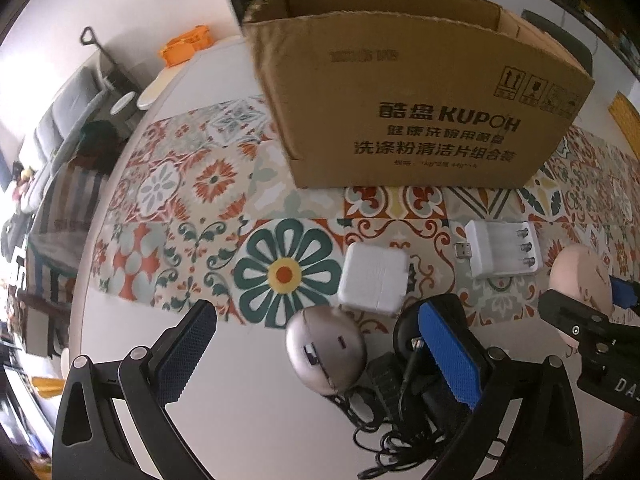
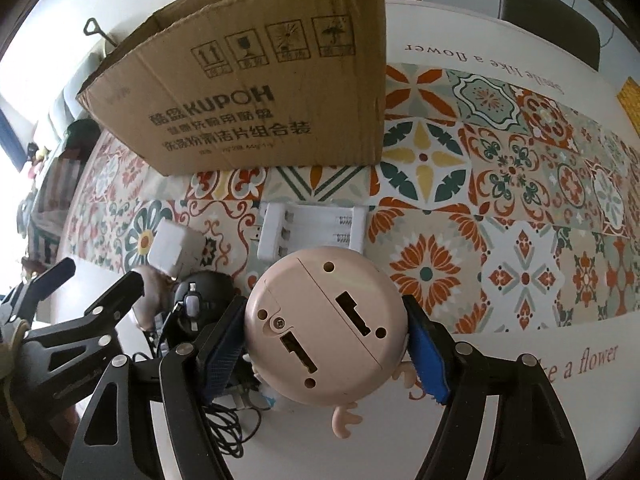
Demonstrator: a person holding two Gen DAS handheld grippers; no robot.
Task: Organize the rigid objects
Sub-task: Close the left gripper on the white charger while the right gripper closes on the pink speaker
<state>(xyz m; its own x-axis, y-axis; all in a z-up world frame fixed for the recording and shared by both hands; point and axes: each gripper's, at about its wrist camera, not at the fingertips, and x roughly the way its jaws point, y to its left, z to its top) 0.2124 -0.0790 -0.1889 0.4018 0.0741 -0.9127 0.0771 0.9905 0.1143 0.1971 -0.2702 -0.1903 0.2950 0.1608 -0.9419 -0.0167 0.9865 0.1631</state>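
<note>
My right gripper (image 2: 324,344) is shut on a round pink gadget (image 2: 326,324), underside toward the camera; it also shows in the left wrist view (image 1: 580,276). My left gripper (image 1: 316,360) is open, and a grey round device (image 1: 326,350) lies between its fingers (image 1: 448,352). A white square adapter (image 1: 374,278) and a white battery charger (image 1: 500,248) lie on the patterned mat. A black adapter with tangled cable (image 1: 396,392) lies by the left gripper's right finger. An open cardboard box (image 1: 416,92) stands behind them.
The white table (image 1: 240,380) carries a patterned tile mat (image 2: 500,208). An orange object (image 1: 186,46) sits at the far table edge. A sofa and clutter lie beyond the left edge. A dark chair (image 2: 548,16) stands behind the table.
</note>
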